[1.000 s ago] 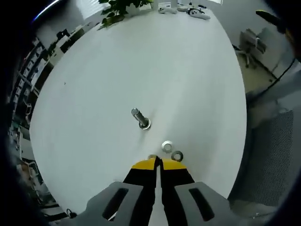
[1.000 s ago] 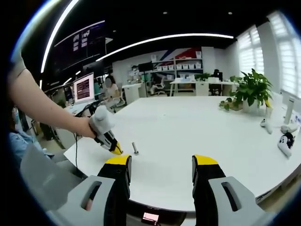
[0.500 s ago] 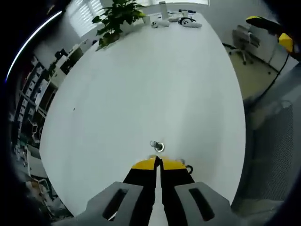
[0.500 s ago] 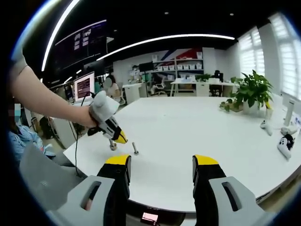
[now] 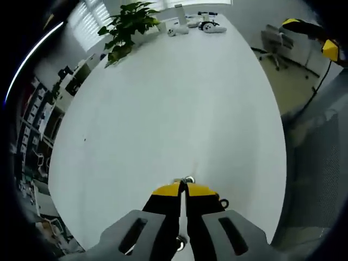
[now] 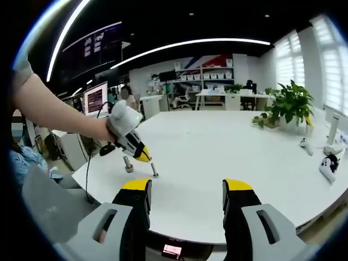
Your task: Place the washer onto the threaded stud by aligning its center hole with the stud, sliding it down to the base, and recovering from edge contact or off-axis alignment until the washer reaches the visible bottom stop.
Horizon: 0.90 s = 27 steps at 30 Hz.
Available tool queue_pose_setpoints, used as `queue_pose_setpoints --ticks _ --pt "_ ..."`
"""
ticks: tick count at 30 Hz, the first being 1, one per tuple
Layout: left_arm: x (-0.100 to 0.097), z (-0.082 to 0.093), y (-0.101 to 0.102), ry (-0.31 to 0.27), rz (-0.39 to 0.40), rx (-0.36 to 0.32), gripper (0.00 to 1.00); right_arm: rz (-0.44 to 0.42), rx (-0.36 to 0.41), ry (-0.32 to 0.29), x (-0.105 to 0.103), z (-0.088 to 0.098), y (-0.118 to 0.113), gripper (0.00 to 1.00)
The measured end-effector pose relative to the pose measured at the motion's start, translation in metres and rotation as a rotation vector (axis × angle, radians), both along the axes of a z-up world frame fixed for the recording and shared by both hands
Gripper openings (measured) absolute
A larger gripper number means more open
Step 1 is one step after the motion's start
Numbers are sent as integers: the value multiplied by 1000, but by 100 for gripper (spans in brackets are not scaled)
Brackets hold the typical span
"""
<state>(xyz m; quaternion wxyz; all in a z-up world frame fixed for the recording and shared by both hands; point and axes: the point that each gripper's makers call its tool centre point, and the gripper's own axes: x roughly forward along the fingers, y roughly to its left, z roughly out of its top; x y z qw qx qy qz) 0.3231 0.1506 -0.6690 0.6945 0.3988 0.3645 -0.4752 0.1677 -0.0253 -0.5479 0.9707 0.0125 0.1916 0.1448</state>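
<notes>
The round white worktop (image 6: 217,147) is smooth, so a dropped ring could roll or skid well away. The left yellow-tipped grey gripper (image 6: 144,156), held in a person's hand, hangs tilted just above the nearer slim upright threaded metal stud (image 6: 154,171). From that slant the washer would probably meet the stud top on its edge, catch on the threads and jam part-way rather than reach the base. A sideways nudge from the jaws could also topple the stud. In the left gripper view its jaws are pressed together, and a small silver washer (image 5: 188,179) sits right at their tips. I cannot tell whether it is pinched there or lying beyond them. If the pinch is only on the rim, the washer may twist or slip out. The right yellow-tipped grey gripper (image 6: 186,187) hovers near the worktop's edge with jaws spread, holding nothing.

Counted: one worktop; two grippers; two upright studs, the second, thicker-looking stud (image 6: 128,163) just beside the first; and two washers that I can make out, the other washer (image 5: 223,204) lying beside the left jaws.
</notes>
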Motion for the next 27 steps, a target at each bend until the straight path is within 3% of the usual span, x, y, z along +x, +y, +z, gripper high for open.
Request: queue_pose_setpoints --ticks 12,27 --pt "-2 -9 -4 32 -7 21 0 -11 1 0 0 0 -2 55" --pt "1 -12 -3 15 -5 34 1 -23 1 1 0 0 -5 55"
